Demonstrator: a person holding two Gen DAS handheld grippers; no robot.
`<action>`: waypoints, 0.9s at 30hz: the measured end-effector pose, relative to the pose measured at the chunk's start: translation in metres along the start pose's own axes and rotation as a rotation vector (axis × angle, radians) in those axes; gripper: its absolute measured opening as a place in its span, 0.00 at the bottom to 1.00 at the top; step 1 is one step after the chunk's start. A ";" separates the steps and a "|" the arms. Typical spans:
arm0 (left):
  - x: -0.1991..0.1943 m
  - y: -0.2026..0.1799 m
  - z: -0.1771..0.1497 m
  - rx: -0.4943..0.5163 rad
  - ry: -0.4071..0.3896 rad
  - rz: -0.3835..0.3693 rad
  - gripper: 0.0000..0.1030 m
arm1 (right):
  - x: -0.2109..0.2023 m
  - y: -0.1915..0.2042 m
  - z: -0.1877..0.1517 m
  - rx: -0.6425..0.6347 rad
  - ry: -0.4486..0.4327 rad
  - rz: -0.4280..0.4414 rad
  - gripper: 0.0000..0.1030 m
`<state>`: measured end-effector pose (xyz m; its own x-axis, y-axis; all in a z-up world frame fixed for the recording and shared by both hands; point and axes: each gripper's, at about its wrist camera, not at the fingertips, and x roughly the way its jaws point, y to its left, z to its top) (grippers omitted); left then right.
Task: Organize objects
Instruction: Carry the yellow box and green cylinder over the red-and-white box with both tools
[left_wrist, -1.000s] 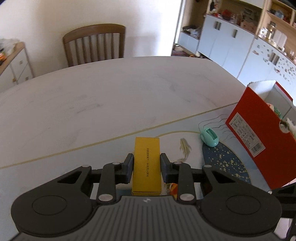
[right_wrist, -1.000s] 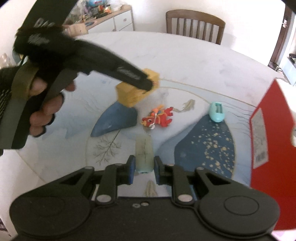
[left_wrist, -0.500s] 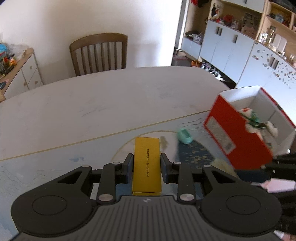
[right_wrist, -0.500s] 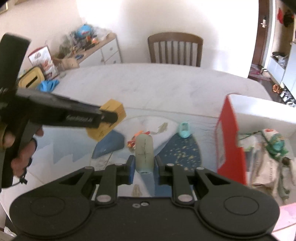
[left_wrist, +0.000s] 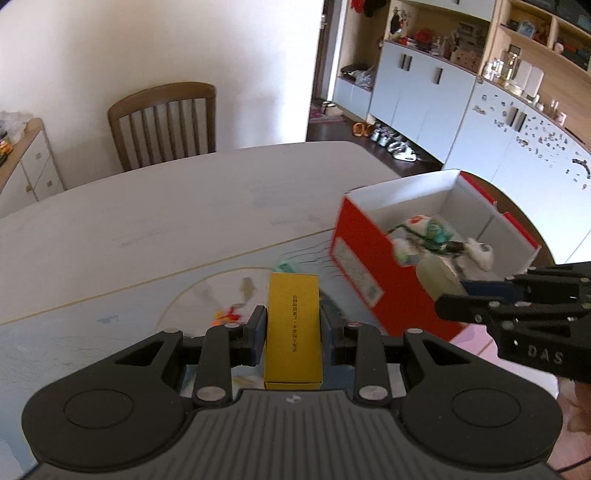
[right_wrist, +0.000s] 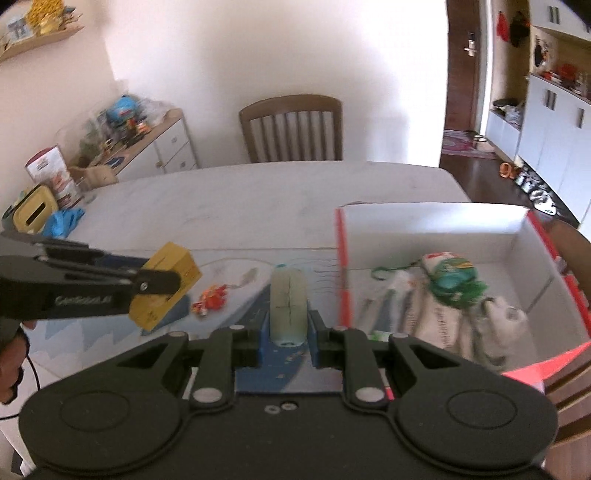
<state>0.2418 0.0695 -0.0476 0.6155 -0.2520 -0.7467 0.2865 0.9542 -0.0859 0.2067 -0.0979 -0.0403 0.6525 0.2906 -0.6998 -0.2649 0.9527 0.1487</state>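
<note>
Your left gripper (left_wrist: 293, 334) pinches a yellow rectangular cardboard box (left_wrist: 293, 332) between its pads; the near end of the box is hidden behind the gripper body. Your right gripper (right_wrist: 288, 330) pinches a pale green rounded soft-looking object (right_wrist: 288, 308), which is blurred. Both are held above the patterned table (right_wrist: 258, 206), beside the open red cardboard box with white inside (right_wrist: 424, 221), where crumpled items lie.

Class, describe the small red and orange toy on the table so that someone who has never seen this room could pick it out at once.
Start at the open red cardboard box on the pale table, then look left to the blue-and-white picture printed on the tabletop. The small red and orange toy lies there, between the yellow carton held in mid-air and the pale green object in the nearer fingers. Nothing else loose nearby is red.
</note>
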 end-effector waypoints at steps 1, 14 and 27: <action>0.000 -0.006 0.002 0.003 -0.002 -0.003 0.29 | -0.002 -0.005 0.000 0.004 -0.004 -0.003 0.19; 0.023 -0.087 0.028 0.061 -0.009 -0.052 0.29 | -0.025 -0.092 0.001 0.048 -0.036 -0.050 0.19; 0.064 -0.154 0.051 0.104 0.011 -0.055 0.29 | -0.026 -0.166 0.000 0.047 -0.022 -0.078 0.19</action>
<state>0.2745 -0.1023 -0.0485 0.5888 -0.3014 -0.7500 0.3944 0.9171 -0.0589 0.2337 -0.2639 -0.0473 0.6855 0.2170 -0.6950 -0.1792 0.9755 0.1278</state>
